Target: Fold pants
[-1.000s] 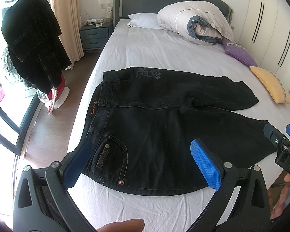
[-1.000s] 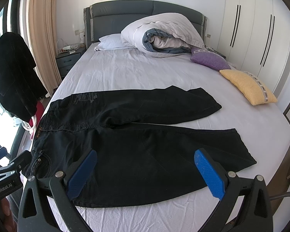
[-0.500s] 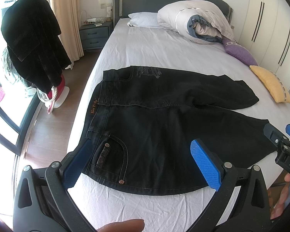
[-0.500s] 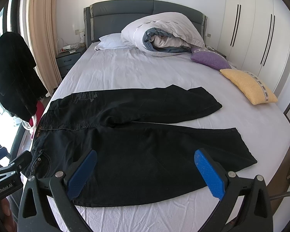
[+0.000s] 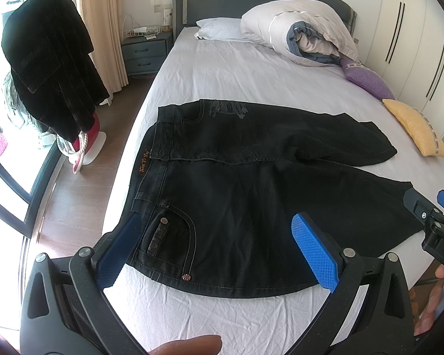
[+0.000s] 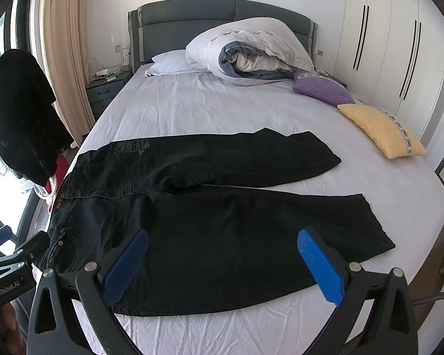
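Black pants (image 5: 251,195) lay spread flat across the near part of the bed (image 5: 236,71), waistband toward the bed's left edge, both legs running to the right. Far leg angled slightly away from the near one, hems apart. Near pocket with rivets showed close to the left tool (image 5: 219,251) in the left wrist view. Left tool's blue pads stood wide apart, nothing between them, held above the waist and pocket area of the near leg, not touching the fabric. Right tool (image 6: 222,263) likewise wide apart and empty, held over the middle of the near leg. Each tool showed at the edge of the other's view: right tool at the right rim of the left view, left tool at the lower left of the right view. A fingertip (image 5: 186,344) showed at the bottom of the left view.

Rolled duvet (image 6: 251,50) and white pillow (image 6: 168,62) sat at the headboard end. Purple cushion (image 6: 322,88) and yellow cushion (image 6: 381,130) lay along the bed's right side, well apart from the pants. Dark coat (image 5: 50,59) hung on a stand left of the bed, nightstand (image 5: 145,53) behind it.
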`<state>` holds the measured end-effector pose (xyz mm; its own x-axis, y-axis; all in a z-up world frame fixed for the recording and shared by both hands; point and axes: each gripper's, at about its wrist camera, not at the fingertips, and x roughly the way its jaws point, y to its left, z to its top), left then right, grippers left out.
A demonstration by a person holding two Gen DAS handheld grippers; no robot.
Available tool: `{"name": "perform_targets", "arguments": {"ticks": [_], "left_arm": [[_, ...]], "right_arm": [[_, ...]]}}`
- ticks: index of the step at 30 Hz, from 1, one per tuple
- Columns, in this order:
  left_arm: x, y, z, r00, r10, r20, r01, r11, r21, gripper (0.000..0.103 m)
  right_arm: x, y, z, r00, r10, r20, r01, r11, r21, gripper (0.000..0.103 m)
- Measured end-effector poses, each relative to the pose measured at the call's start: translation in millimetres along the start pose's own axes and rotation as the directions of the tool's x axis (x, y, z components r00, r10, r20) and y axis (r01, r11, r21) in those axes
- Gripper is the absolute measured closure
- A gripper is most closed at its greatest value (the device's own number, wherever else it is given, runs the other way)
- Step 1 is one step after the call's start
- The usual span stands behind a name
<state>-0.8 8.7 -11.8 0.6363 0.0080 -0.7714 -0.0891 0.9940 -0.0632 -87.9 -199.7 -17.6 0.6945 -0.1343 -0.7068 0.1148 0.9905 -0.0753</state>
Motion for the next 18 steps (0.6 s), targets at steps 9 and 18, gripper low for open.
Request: {"name": "perform_targets", "arguments": {"ticks": [9,18], "left_arm": [[6.0,-0.4,-2.2,1.0,-0.003,-0.01,0.003,1.0,0.003,0.0],[23.8,7.7,9.7,0.997,-0.074,-0.035,0.074,0.997,0.001,0.0]], "right_arm": [[8.0,8.1,-13.2,1.0,0.006,-0.005,-0.006,1.0,0.0,0.0],[22.2,12.0,-4.1,0.996,0.074,-0.046,-0.075,0.997,-0.016,0.0]]}}
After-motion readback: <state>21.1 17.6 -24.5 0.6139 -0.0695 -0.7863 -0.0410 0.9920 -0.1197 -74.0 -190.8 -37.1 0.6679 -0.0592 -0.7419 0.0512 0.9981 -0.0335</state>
